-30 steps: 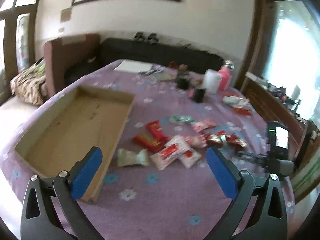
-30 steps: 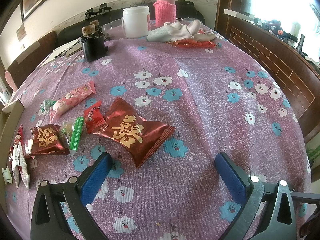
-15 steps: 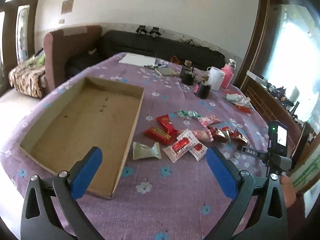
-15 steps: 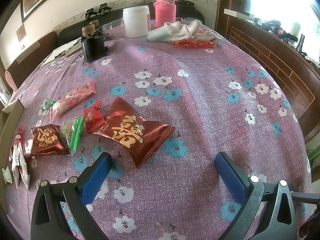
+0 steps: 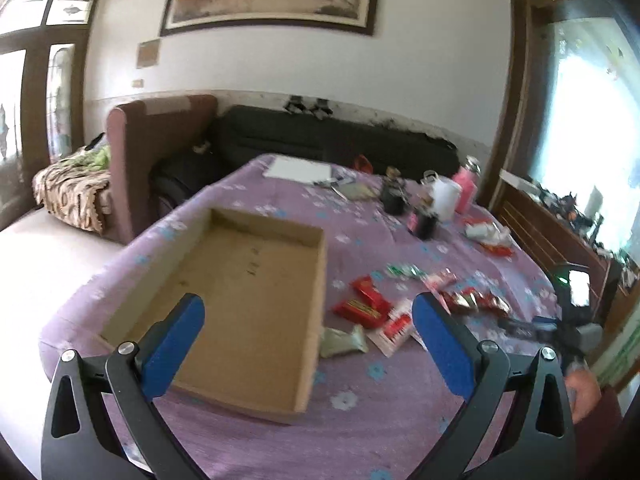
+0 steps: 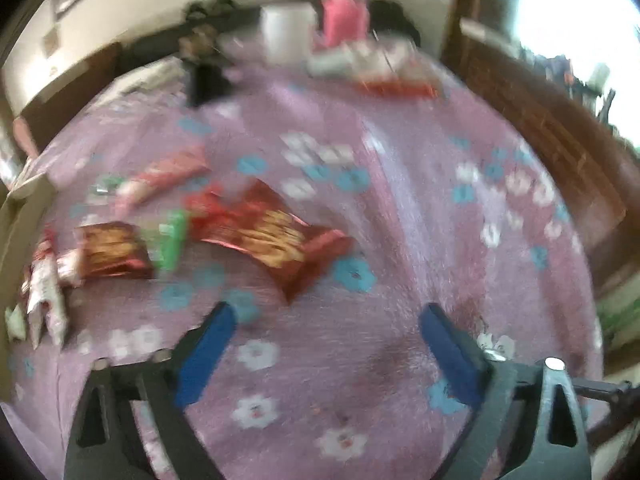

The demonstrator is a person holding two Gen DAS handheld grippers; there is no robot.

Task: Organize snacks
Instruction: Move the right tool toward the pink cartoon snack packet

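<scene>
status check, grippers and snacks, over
Left gripper open, empty. Right gripper open, jaws just narrowing, nothing between. Cardboard tray holds nothing; snacks loose beside it. Nothing blocking.

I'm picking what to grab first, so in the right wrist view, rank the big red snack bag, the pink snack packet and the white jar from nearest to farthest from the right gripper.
1. Big red snack bag: just ahead of the right gripper, slightly left.
2. Pink snack packet: farther back, on the left.
3. White jar: at the table's far edge, near the pink bottle.
</scene>
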